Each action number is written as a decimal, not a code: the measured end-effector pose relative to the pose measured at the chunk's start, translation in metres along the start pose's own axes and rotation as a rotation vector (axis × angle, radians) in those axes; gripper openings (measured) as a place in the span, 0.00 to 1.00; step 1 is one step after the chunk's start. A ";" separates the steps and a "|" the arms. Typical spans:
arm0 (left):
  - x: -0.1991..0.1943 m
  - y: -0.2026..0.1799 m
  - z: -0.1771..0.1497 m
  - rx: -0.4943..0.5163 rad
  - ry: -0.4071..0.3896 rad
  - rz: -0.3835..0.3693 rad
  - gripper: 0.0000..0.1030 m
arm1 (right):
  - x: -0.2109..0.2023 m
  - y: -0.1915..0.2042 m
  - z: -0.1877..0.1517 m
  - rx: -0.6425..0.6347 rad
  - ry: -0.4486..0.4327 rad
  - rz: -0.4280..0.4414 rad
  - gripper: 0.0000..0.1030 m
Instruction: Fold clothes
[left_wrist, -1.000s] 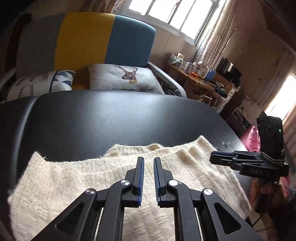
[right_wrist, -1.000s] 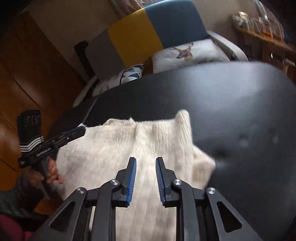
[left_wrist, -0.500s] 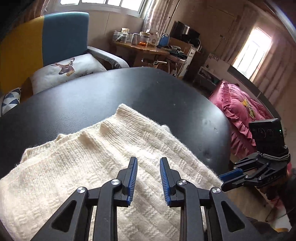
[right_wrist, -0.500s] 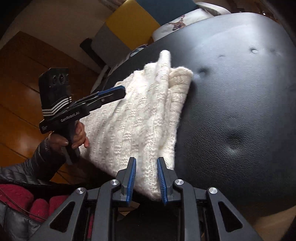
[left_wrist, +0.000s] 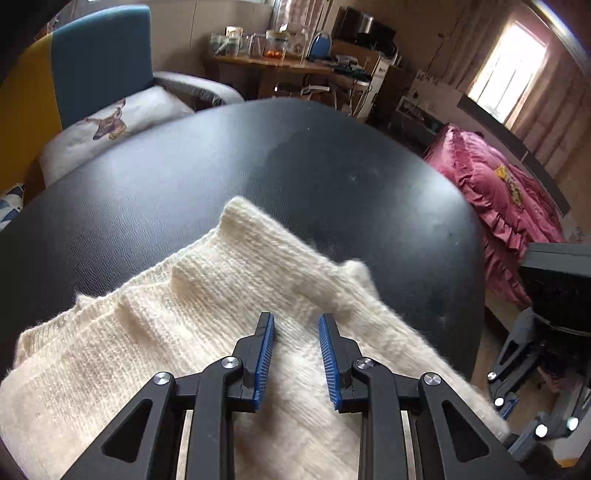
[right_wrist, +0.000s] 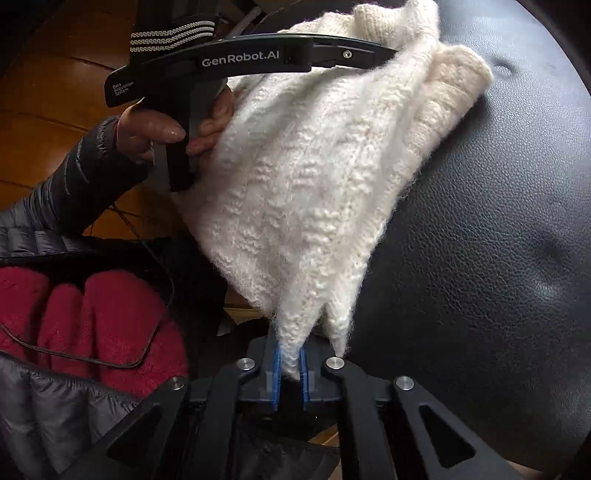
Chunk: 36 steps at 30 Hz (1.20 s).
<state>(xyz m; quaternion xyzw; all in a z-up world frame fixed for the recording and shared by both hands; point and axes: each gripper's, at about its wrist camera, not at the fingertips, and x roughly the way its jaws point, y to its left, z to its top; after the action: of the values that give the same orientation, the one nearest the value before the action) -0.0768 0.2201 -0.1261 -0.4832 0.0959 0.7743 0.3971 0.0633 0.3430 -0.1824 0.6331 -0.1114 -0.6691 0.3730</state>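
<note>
- Right gripper (right_wrist: 289, 373) is clamped on a corner of the cream knitted sweater (right_wrist: 317, 173), its blue pads pinching a bunched tuck of the hem; left gripper (left_wrist: 297, 354) hovers just above the sweater's middle with its jaws parted and nothing between them.
- Sweater lies on the black padded table (left_wrist: 295, 162), near the person's edge of it, with the pinched corner drawn off past the table edge toward the person.
- By my judgement it will handle soft and limp: it sags between support points, so a single grip lifts only a peak of cloth and the rest trails.
- Fuzzy yarn should give the pads good bite and little slip, though loose loops could snag or stretch if tugged hard.
- Thick knit makes bulky folds, so creases will round over, not lie sharp.
- Best holds look to be corners and ribbed edges, where the fabric is doubled and firm; a second hold along the same edge as the pinched corner would keep that side taut.
- Looks: off-white, fluffy, with ribbing at the far edge and a raised zigzag pattern across the body; at least two layers overlap at the far end of the table.
- Left hand (right_wrist: 173, 129), in a dark puffer sleeve (right_wrist: 74, 184), grips its tool's handle beside the sweater.
- Beyond the table sit a blue-and-yellow sofa (left_wrist: 92, 62) and a pink bedcover (left_wrist: 498, 192).
</note>
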 end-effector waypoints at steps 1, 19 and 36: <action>0.002 0.003 -0.001 -0.030 -0.021 -0.015 0.29 | -0.002 0.000 -0.002 0.007 -0.013 -0.007 0.05; -0.093 0.037 -0.046 -0.221 -0.229 0.027 0.42 | -0.067 0.010 0.056 0.203 -0.553 -0.438 0.38; -0.081 0.059 -0.103 -0.344 -0.238 0.062 0.47 | -0.035 -0.005 0.074 0.211 -0.485 -0.783 0.38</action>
<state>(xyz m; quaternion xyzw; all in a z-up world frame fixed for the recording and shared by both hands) -0.0319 0.0838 -0.1255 -0.4459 -0.0702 0.8427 0.2935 -0.0102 0.3443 -0.1459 0.4876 -0.0158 -0.8728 -0.0104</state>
